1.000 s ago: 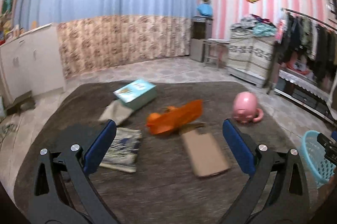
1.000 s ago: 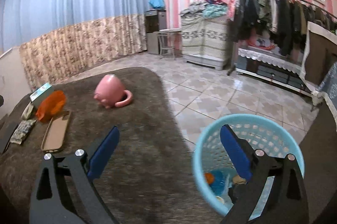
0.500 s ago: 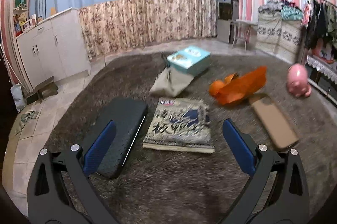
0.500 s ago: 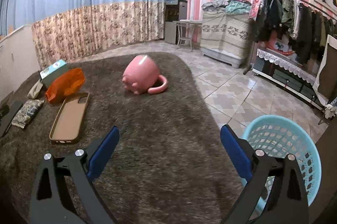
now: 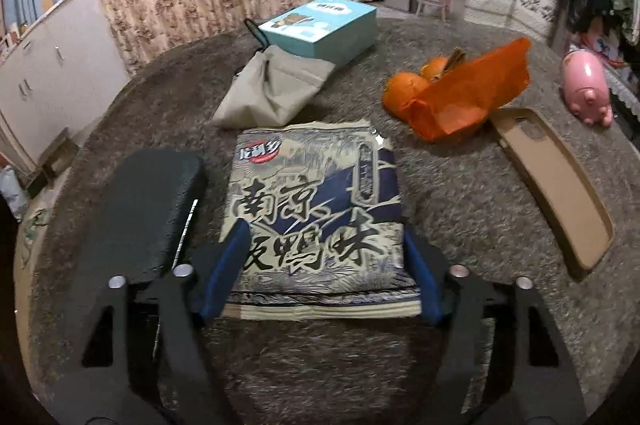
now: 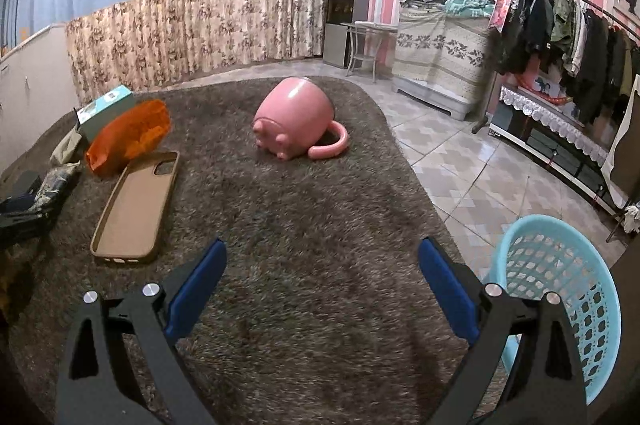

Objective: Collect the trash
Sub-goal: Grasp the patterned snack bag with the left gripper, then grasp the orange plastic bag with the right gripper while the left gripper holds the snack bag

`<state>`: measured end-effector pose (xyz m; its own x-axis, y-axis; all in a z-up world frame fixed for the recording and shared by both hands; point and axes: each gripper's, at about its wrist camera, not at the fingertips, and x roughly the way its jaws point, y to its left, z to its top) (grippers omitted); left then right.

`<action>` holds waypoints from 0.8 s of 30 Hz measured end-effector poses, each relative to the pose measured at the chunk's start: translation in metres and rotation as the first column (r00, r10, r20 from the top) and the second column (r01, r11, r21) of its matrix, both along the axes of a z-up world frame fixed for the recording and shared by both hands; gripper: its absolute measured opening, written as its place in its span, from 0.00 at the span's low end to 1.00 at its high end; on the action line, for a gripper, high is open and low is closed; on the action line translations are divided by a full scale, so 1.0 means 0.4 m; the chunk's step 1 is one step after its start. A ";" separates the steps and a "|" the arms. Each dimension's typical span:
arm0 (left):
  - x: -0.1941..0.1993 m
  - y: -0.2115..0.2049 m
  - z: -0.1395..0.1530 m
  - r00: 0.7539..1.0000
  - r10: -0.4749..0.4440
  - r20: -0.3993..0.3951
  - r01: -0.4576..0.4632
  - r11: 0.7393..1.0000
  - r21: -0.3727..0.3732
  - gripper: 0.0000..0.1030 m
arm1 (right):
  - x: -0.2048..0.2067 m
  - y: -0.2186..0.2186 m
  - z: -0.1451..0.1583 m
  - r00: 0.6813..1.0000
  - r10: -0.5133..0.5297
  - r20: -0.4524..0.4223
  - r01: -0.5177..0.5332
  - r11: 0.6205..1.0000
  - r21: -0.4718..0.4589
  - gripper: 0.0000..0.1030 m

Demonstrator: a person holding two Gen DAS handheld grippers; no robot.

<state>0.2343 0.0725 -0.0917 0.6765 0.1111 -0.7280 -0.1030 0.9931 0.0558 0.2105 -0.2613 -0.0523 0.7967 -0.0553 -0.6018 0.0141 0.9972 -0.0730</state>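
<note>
Your left gripper [image 5: 322, 265] is closing around the flat, glossy snack packet [image 5: 316, 221] at frame centre on the shaggy rug [image 5: 460, 185]; whether the pads press it, I cannot tell. Right of it sits a crinkled orange bag [image 5: 468, 97]. Your right gripper [image 6: 322, 277] stands spread over bare rug, the perforated blue basket [image 6: 560, 265] lower right.

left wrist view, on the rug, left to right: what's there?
Black case → printed snack packet, between the closing left gripper jaws → orange plastic bag → tan phone case → pink pig mug. Grey pouch and teal box sit farther back, overlapping the packet's span, so left out.
</note>
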 end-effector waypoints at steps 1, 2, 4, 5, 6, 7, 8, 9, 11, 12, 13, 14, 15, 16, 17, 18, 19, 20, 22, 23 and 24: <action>-0.005 -0.002 0.004 1.000 -0.013 0.012 0.013 1.000 -0.007 0.50 | 0.003 0.004 -0.001 1.000 0.002 -0.004 -0.002 1.000 -0.004 0.92; -0.011 -0.005 0.008 1.000 -0.022 0.022 0.022 1.000 -0.010 0.45 | 0.004 0.008 -0.003 1.000 0.004 -0.007 -0.005 1.000 -0.006 0.92; -0.027 -0.013 0.019 0.998 -0.044 0.054 0.045 0.999 -0.006 0.28 | 0.004 0.019 -0.005 1.000 0.012 -0.011 -0.012 1.000 -0.012 0.92; -0.034 -0.016 0.023 0.996 -0.053 0.068 0.053 0.999 -0.005 0.25 | 0.002 0.026 -0.002 1.000 0.020 -0.008 -0.020 1.000 -0.016 0.92; -0.045 -0.021 0.033 0.994 -0.057 0.095 0.056 0.998 0.008 0.23 | -0.001 0.031 0.003 1.000 0.026 -0.004 -0.026 0.999 -0.019 0.92; -0.050 -0.025 0.041 0.991 -0.059 0.118 0.057 0.998 0.016 0.20 | -0.006 0.040 0.008 0.999 0.037 0.003 -0.037 0.999 -0.021 0.92; -0.059 -0.026 0.049 0.989 -0.062 0.137 0.060 0.998 0.017 0.19 | -0.008 0.049 0.014 0.999 0.048 0.008 -0.048 0.999 -0.018 0.92; -0.068 -0.022 0.058 0.985 -0.063 0.162 0.062 0.998 0.012 0.18 | -0.008 0.059 0.020 0.998 0.059 0.012 -0.059 0.998 -0.014 0.92; -0.076 -0.012 0.073 0.979 -0.053 0.197 0.053 0.999 0.005 0.17 | -0.002 0.084 0.030 0.996 0.084 0.016 -0.084 0.996 -0.006 0.92; -0.081 0.002 0.081 0.975 -0.042 0.219 0.044 0.999 -0.005 0.16 | 0.005 0.096 0.037 0.995 0.096 0.020 -0.096 0.995 -0.002 0.92; -0.084 0.013 0.083 0.972 -0.032 0.234 0.037 0.999 -0.016 0.16 | 0.010 0.110 0.043 0.994 0.107 0.025 -0.107 0.994 0.006 0.92; -0.085 0.031 0.083 0.968 -0.014 0.252 0.024 0.999 -0.037 0.16 | 0.022 0.131 0.052 0.992 0.125 0.031 -0.126 0.992 0.022 0.92; -0.084 0.040 0.080 0.965 -0.001 0.261 0.017 0.998 -0.056 0.16 | 0.032 0.144 0.056 0.990 0.139 0.031 -0.140 0.990 0.032 0.92; -0.086 0.053 0.079 0.962 0.012 0.271 0.010 0.997 -0.082 0.16 | 0.051 0.170 0.061 0.987 0.160 0.028 -0.161 0.986 0.040 0.92; -0.080 0.064 0.078 0.961 0.020 0.277 0.008 0.995 -0.098 0.16 | 0.069 0.193 0.062 0.984 0.175 0.026 -0.175 0.984 0.039 0.92; -0.083 0.068 0.077 0.958 0.023 0.286 0.009 0.994 -0.109 0.16 | 0.084 0.214 0.063 0.982 0.185 0.025 -0.186 0.982 0.036 0.92; -0.082 0.067 0.075 0.957 0.021 0.289 0.012 0.994 -0.110 0.16 | 0.107 0.242 0.065 0.980 0.198 0.022 -0.199 0.979 0.037 0.92; -0.081 0.064 0.073 0.957 0.018 0.290 0.014 0.994 -0.107 0.16 | 0.123 0.262 0.065 0.978 0.205 0.019 -0.206 0.978 0.042 0.92; -0.076 0.057 0.068 0.959 0.005 0.285 0.025 0.995 -0.101 0.16 | 0.166 0.309 0.070 0.975 0.221 0.019 -0.222 0.973 0.067 0.92; -0.076 0.057 0.066 0.959 0.002 0.283 0.028 0.995 -0.101 0.16 | 0.185 0.328 0.073 0.974 0.227 0.017 -0.228 0.970 0.083 0.92; -0.076 0.060 0.067 0.958 0.004 0.287 0.027 0.994 -0.106 0.16 | 0.215 0.356 0.076 0.972 0.233 0.011 -0.233 0.967 0.105 0.92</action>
<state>0.2037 0.0965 -0.0648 0.8591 0.0337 -0.5107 -0.0874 0.9928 -0.0815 0.2965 -0.1187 -0.0219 0.7790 0.1951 -0.5958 -0.2198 0.9750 0.0319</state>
